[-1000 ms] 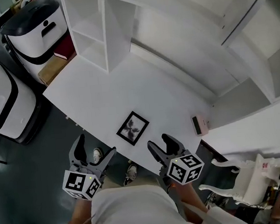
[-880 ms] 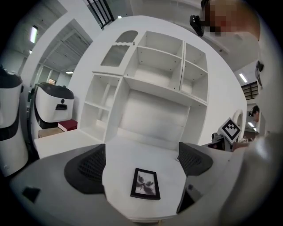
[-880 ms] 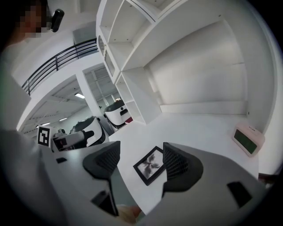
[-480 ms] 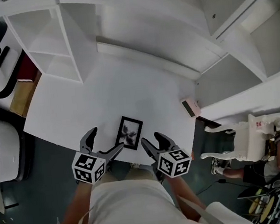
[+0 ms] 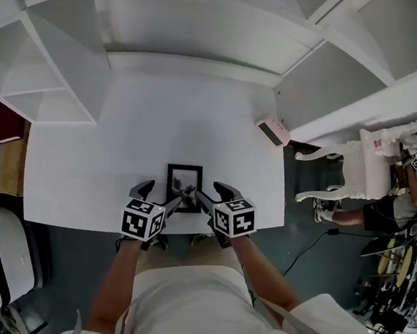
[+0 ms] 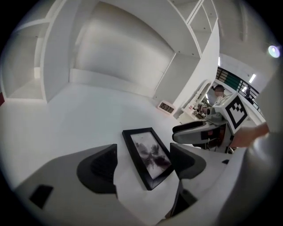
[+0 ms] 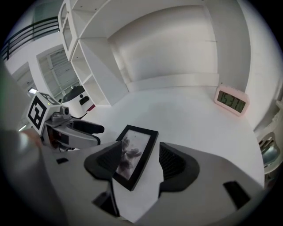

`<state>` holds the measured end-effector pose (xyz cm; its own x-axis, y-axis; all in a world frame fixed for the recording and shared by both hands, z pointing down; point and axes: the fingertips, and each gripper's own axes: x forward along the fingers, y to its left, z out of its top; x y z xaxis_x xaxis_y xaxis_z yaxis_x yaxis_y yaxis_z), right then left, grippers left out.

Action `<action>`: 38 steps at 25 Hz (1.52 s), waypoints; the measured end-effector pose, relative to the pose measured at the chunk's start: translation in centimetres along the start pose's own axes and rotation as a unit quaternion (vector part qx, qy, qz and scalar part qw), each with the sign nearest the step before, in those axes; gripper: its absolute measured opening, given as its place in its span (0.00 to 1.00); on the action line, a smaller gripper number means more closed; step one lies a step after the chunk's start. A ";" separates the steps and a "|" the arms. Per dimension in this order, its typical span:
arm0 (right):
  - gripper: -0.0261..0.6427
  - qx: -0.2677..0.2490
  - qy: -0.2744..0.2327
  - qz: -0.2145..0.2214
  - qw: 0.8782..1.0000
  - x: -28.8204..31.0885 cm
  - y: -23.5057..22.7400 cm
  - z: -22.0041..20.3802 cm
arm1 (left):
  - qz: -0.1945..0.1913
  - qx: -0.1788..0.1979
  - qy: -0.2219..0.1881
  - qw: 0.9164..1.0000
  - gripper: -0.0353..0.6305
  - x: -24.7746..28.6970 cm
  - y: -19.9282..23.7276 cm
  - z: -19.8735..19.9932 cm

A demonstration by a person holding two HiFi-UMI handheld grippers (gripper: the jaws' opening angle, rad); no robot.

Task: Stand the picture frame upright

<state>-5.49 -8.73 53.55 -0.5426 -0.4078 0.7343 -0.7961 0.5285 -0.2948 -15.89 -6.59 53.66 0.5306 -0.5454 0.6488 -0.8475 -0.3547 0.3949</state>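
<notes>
Straddling picture frame, left gripper, right gripper, jaws apart, just closing, unclamped

head: steeply down | gripper views: low, near | shared: picture frame

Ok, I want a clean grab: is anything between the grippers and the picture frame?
Nothing visible. The picture frame lies flat on the table; the left gripper and right gripper, jaws just narrowed, stand open astride its near end. The clock sits far right.
</notes>
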 end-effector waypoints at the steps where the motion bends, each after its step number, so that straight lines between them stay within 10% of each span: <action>1: 0.45 0.001 0.003 0.001 1.000 0.3 -0.2 -0.2 | 0.004 0.000 0.009 1.000 0.62 0.6 0.2 -0.2; 24: 0.37 -0.032 0.032 0.010 0.999 5.9 -0.6 -2.3 | 0.110 -0.009 0.067 0.992 0.22 6.0 2.2 -1.6; 38: 0.31 -0.023 -0.114 0.005 0.993 6.8 -5.0 6.9 | 0.094 0.027 -0.071 0.993 0.22 8.9 4.7 7.8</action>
<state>-7.07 -19.30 55.81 -0.6007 -0.5574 0.5732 -0.7803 0.5648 -0.2686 -15.00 -19.01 56.19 0.3640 -0.7058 0.6077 -0.9314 -0.2751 0.2383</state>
